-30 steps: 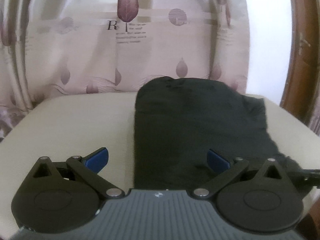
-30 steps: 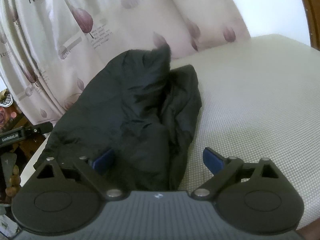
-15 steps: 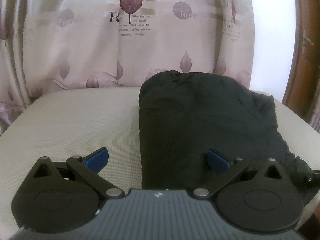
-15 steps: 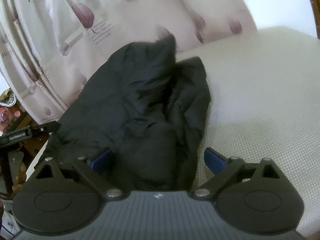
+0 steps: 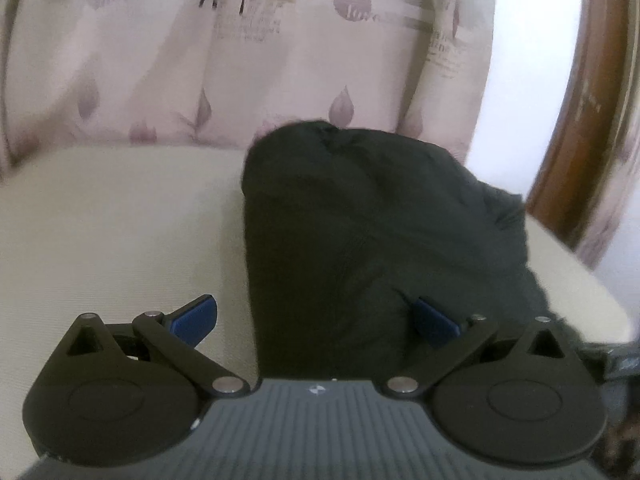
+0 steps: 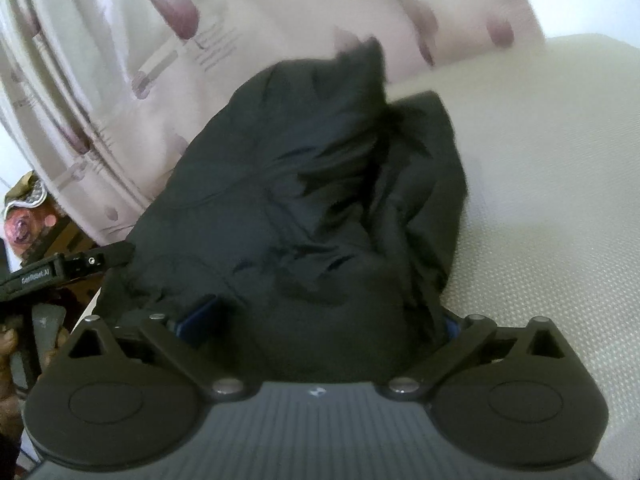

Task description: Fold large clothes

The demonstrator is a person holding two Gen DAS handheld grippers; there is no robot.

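Note:
A black garment (image 5: 372, 240) lies bunched lengthwise on the cream padded surface (image 5: 120, 220), its far end against the curtain. My left gripper (image 5: 316, 318) is open at the garment's near end. Its left pad is over bare cream surface and its right pad rests on the cloth. In the right wrist view the same garment (image 6: 320, 184) fills the middle, crumpled, with a peak at the far end. My right gripper (image 6: 324, 320) has its jaws opening wide, with the near bulk of the cloth between them. The cloth hides most of its right pad.
A pale curtain (image 5: 248, 60) with purple leaf prints hangs just behind the surface. A brown wooden frame (image 5: 576, 112) stands at the right of the left wrist view. A black labelled bar (image 6: 60, 268) and clutter sit off the surface's left edge in the right wrist view.
Both grippers have moved in toward the garment's near end. The cloth now covers the right gripper's right pad, which showed clear before. The garment's shape is unchanged.

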